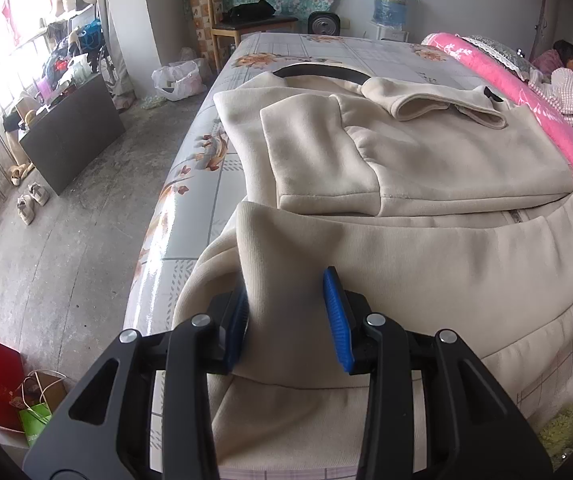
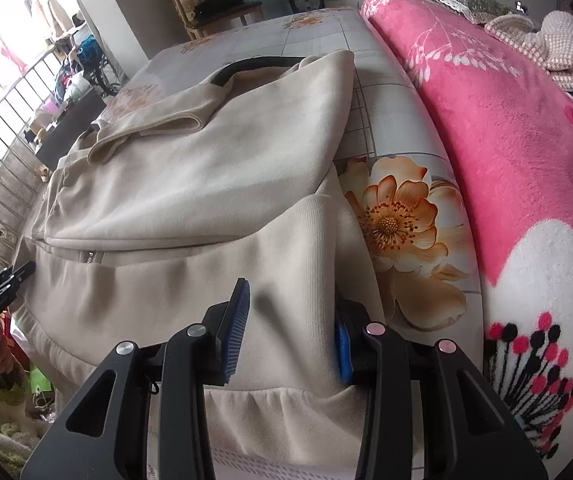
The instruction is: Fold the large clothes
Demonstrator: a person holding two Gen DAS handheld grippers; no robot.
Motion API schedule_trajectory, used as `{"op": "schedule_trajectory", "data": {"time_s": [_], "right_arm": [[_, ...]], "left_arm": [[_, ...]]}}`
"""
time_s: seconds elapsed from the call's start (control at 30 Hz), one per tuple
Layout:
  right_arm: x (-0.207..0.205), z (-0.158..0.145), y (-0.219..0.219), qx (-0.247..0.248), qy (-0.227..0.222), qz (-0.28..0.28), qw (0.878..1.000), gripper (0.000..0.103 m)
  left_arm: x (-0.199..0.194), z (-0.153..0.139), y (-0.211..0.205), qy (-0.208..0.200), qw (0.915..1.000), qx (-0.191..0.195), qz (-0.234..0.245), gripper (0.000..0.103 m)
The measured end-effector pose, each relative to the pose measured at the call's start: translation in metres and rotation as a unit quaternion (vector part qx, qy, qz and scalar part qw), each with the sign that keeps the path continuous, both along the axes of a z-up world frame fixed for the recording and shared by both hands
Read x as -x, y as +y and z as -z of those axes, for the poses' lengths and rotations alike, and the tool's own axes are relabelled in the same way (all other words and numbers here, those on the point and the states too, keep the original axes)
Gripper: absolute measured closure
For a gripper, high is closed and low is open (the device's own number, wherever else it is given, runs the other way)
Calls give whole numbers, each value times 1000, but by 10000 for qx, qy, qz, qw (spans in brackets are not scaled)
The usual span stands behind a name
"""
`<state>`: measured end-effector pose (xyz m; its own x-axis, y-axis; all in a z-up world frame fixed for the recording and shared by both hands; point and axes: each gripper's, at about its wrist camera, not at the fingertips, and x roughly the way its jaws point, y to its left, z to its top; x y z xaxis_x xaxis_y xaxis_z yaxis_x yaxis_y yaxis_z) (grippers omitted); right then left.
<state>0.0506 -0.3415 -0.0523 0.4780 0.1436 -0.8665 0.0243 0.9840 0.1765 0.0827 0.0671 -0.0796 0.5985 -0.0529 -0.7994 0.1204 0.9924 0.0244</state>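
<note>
The left gripper [image 1: 286, 316] stood partly open around a raised fold of the cream fleece zip-up jacket [image 1: 426, 152]. The right gripper [image 2: 290, 328] likewise straddled its ribbed hem on the floral-printed bed sheet [image 2: 406, 216], jaws partly open, not clamping.

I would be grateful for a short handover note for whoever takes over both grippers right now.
Left gripper: jaws apart, a raised fold of the cream jacket between the pads; no firm pinch visible.
Right gripper: likewise open around the ribbed hem corner.
The jacket lies on the floral bed sheet, beside the pink blanket.
Done: both sleeves are folded in across the body; one cuff lies on top.
Left: probably close both grippers on the near edge and fold it up toward the collar.
</note>
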Motion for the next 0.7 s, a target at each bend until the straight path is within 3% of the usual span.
{"op": "schedule_trajectory", "data": {"time_s": [0.23, 0.57, 0.7], "right_arm": [[7, 2, 14, 407, -14, -78, 9991, 66], [8, 1, 11, 505, -70, 37, 9987, 72], [7, 2, 11, 538, -68, 58, 9985, 72]], "left_arm": [[0, 0, -1, 5, 10000, 14, -45, 67], [10, -13, -7, -69, 10000, -39, 47, 73], [12, -12, -9, 87, 9998, -33, 146, 73]]}}
